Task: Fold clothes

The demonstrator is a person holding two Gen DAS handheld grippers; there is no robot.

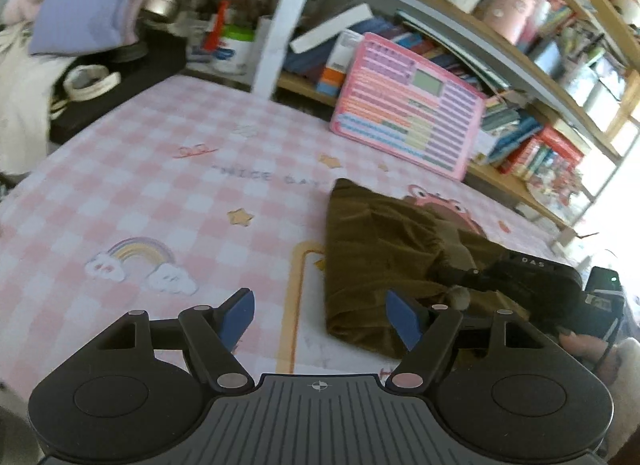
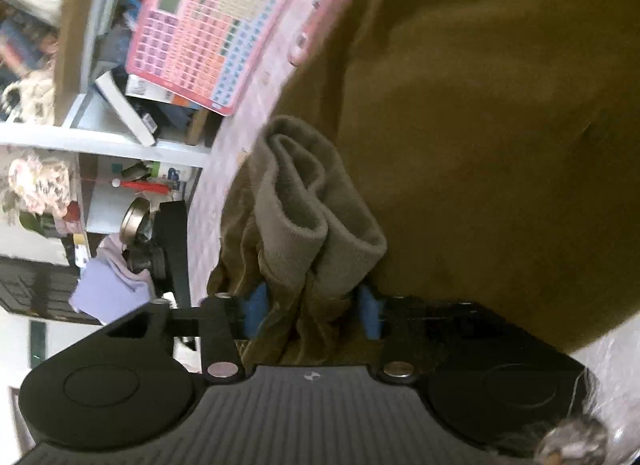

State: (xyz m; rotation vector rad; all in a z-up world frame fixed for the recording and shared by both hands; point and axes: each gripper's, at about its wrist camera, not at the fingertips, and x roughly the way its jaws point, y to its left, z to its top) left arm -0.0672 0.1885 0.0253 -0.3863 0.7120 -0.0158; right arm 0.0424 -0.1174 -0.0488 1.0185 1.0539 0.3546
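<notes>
An olive-brown garment (image 1: 376,257) lies partly folded on the pink checked sheet (image 1: 160,193), right of centre in the left wrist view. My left gripper (image 1: 320,317) is open and empty, hovering just left of the garment's near edge. My right gripper (image 2: 312,305) is shut on a bunched grey-green ribbed cuff (image 2: 308,201) of the same garment (image 2: 480,105), which fills most of the right wrist view. The right gripper also shows in the left wrist view (image 1: 532,285), resting over the garment's right side.
A pink toy tablet (image 1: 408,105) leans against the bookshelf (image 1: 520,65) at the bed's far edge. A black table (image 1: 120,77) with jars, tape rolls and a lilac cloth (image 1: 84,1) stands at the far left.
</notes>
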